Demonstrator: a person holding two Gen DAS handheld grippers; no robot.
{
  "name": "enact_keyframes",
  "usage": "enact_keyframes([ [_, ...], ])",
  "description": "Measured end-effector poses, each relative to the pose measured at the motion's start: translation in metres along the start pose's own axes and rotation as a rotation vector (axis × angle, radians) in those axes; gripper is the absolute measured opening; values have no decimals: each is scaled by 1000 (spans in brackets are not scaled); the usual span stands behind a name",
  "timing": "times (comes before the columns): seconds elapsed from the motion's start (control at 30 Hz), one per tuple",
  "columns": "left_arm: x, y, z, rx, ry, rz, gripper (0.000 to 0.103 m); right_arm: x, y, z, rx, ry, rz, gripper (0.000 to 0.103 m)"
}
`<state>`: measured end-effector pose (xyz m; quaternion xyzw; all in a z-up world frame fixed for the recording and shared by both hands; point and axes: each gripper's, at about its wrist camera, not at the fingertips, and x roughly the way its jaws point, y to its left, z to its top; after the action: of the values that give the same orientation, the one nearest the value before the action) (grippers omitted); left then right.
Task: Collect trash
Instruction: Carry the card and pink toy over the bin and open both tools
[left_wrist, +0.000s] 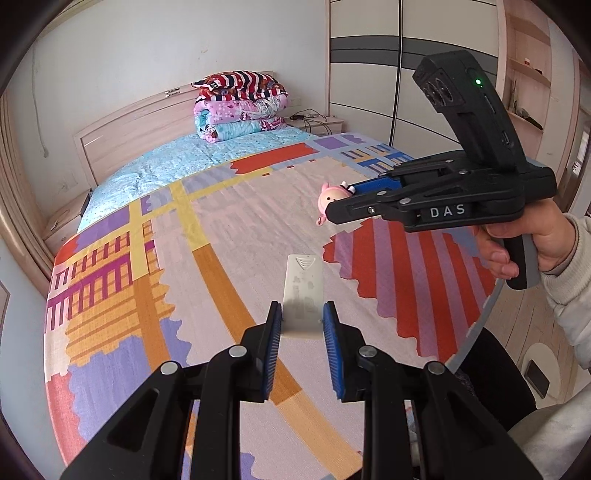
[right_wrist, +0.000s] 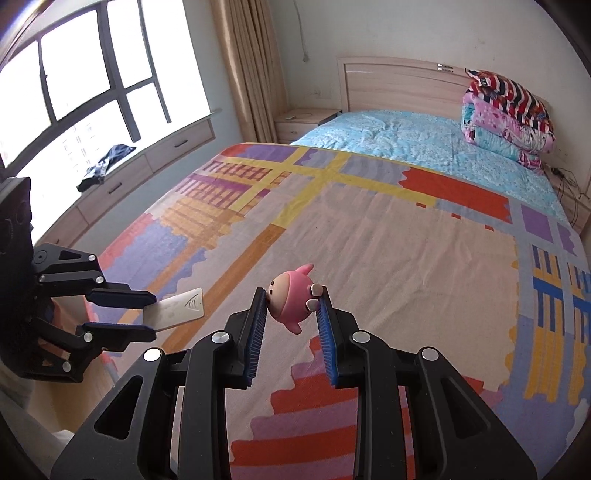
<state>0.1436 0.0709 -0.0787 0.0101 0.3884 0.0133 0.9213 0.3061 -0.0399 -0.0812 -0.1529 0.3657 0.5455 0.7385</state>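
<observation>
Between the left gripper's (left_wrist: 302, 319) pads sits a flat grey card (left_wrist: 303, 291), clamped — beside it, the right gripper (right_wrist: 292, 308) pinches a pink toy figure (right_wrist: 290, 297) above the bed (right_wrist: 406, 258).

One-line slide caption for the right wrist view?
Right claw grips a pink toy figure above the patterned bedspread; left claw holds a white card.

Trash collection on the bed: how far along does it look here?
Both pickups look done: left gripper clamps a white flat card, right gripper clamps a pink toy figure, both above the bedspread. No bin visible, so dropping them off remains.
</observation>
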Motion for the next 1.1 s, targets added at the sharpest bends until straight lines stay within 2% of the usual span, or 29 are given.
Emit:
enact_keyframes([
  [0.3,-31,-25,-22,-3,-20,-3,22,-35,32,-44,-41,24,-18,28],
  [0.57,-40,-54,-44,1,-12,-42,22,-65,53,-79,-41,18,-2,28],
  [0.87,-34,-87,-77,-45,17,-90,23,-71,61,-127,24,68,-12,28],
  [1.1,-19,-96,-105,-79,85,-126,22,-65,71,-159,50,109,11,28],
])
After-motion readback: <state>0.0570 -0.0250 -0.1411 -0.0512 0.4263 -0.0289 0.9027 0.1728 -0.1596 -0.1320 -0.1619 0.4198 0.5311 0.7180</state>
